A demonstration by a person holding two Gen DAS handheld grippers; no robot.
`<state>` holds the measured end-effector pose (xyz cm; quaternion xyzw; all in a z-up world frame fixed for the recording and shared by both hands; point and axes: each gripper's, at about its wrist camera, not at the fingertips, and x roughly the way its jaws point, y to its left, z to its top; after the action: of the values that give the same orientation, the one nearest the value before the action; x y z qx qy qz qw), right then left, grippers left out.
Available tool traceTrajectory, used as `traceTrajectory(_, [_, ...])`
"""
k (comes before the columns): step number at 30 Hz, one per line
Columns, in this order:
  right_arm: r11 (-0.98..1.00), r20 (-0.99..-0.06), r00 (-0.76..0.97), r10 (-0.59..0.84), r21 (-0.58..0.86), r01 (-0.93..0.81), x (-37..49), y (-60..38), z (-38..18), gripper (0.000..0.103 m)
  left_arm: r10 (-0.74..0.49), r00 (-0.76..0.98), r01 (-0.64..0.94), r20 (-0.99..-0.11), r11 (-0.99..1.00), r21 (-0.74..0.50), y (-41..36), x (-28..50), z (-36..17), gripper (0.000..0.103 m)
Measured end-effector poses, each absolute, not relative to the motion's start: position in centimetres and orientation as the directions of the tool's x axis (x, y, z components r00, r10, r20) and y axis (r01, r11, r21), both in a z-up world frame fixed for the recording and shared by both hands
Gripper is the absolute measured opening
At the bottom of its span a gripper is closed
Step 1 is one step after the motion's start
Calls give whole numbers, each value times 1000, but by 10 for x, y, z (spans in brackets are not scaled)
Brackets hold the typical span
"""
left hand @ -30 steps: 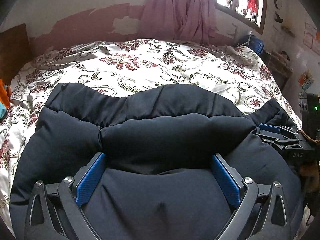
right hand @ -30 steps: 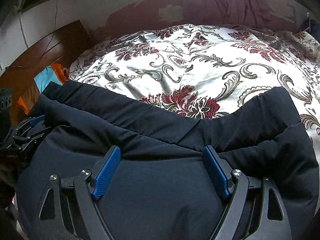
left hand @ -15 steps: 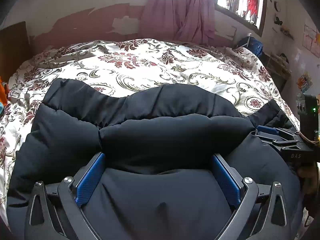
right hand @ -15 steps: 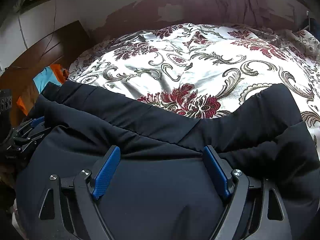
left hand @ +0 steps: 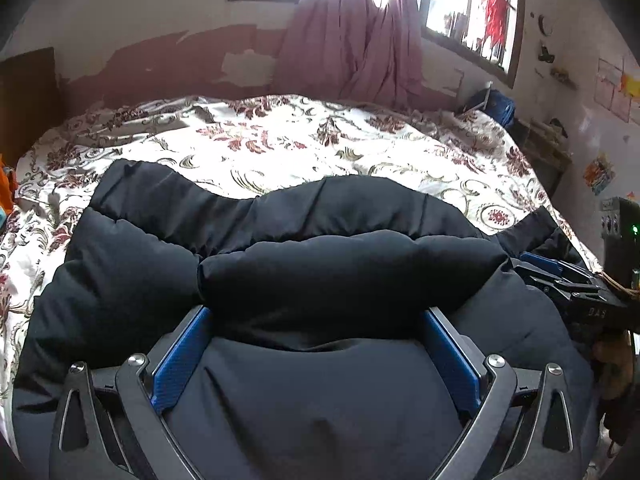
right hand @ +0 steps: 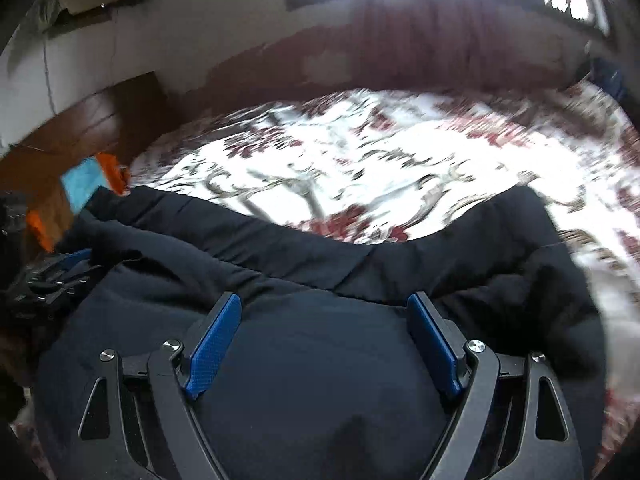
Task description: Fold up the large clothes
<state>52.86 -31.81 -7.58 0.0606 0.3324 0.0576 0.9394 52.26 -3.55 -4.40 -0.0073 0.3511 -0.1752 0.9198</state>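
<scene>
- A dark padded jacket fills the lower half of both wrist views, lying on a bed covered by a floral bedspread that spreads across the middle of each frame.
- The left gripper has its blue pads set wide apart, with a puffy roll of the jacket bulging between and over them; the jaws stand far open and pinch nothing that I can see.
- The right gripper looks the same: pads wide, jacket cloth lying between them, no clamp visible. Its view is blurred, so fine contact cannot be told.
- Judged from this, the step in hand is a fold of the near part of the jacket, with a doubled layer already showing as a ridge across the centre of the left view.
- The next move likely calls for both grippers to close on an edge at matching spots and carry it evenly, since the thick filling will spring back and slip from a shallow pinch.
- Around: a pink curtain and bright window at top centre of the left view, a brown headboard at left of the right view, and orange and blue cloth just beside the jacket's far-left corner.
- Nothing lies on the bedspread beyond the jacket.
</scene>
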Motion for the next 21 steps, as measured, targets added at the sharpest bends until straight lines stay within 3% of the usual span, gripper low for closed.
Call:
traceTrajectory(7, [1000,-538,843,8,27,7,488,-331,-47,88,-282,733,241,-619,959,-151,-13,505,-24,103])
traceTrajectory(12, [991,-492,865,-100,28,131,458,-365,-30,88,-207,807,90,-553,969,-232,39,483,-9,103])
traceTrajectory(14, [988,-476,876,-80,76,131,450,-381,-26,89,-185,815,41,-549,964,-263,59,477,-6,103])
traceTrajectory(21, [978,-535,845,-19,167,128,450,-423,-37,92,-186,723,-75,-665,936,-343,112,474,-33,103])
